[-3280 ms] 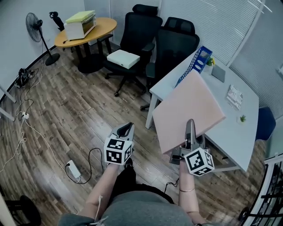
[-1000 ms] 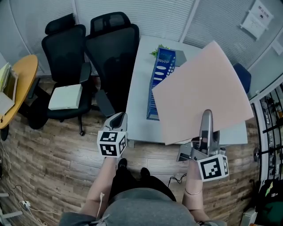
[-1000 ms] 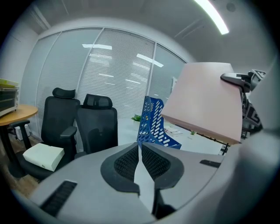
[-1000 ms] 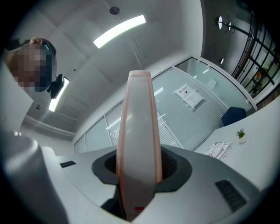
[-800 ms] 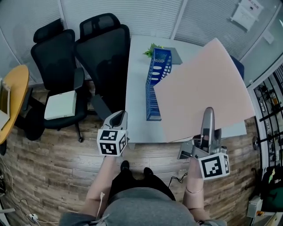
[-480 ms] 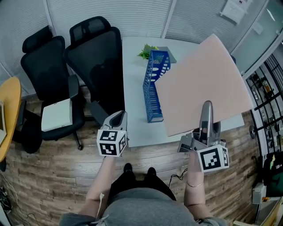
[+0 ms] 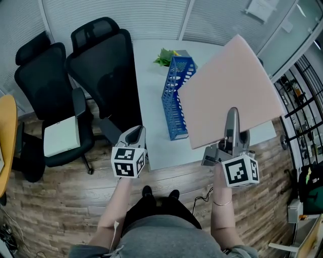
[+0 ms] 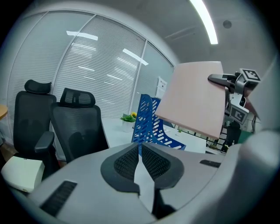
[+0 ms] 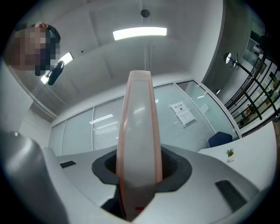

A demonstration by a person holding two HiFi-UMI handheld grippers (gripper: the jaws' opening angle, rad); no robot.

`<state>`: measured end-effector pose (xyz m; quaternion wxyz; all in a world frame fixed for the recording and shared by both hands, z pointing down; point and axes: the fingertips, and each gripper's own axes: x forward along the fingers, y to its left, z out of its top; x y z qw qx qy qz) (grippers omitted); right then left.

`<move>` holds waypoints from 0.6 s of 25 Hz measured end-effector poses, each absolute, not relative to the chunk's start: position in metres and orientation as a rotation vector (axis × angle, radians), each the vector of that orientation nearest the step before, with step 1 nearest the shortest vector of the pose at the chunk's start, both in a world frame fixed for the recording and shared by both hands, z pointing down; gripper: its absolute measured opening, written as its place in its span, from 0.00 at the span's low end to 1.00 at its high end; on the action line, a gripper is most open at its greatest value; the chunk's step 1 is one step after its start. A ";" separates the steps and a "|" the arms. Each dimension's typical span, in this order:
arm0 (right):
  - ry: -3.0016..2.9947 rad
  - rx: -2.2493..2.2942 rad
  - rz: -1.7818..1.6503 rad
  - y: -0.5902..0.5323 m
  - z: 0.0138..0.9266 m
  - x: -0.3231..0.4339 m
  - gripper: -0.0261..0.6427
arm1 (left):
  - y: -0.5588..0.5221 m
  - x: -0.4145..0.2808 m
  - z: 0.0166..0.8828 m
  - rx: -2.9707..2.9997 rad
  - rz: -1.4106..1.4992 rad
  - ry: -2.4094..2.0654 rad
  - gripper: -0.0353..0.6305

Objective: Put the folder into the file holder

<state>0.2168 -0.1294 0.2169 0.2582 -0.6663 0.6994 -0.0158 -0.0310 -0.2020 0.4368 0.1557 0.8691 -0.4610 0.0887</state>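
Right gripper (image 7: 232,132): fingers clamped on near edge of pink folder (image 7: 229,85), which is held aloft and tilted over white worktop (image 7: 149,106), just right of blue file holder (image 7: 175,95). Left gripper (image 8: 140,161): fingers closed together, empty, near the worktop's front edge. Risk: single-edge grip, so the broad folder may swing or sag, catch the holder's rim and tip it toward small plant (image 7: 164,56)

No print can be read anywhere; the white notice (image 7: 261,8) on the wall beyond the table (image 7: 149,111) is too blurred.
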 end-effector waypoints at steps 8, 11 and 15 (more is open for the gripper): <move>1.906 -1.837 -0.016 -0.150 0.225 0.210 0.28 | -0.205 -0.035 0.441 2.491 0.262 -1.308 0.11; 1.917 -1.848 -0.009 -0.158 0.228 0.208 0.28 | -0.207 -0.038 0.441 2.483 0.259 -1.312 0.11; 1.936 -1.868 0.005 -0.168 0.232 0.202 0.28 | -0.208 -0.039 0.441 2.483 0.249 -1.310 0.11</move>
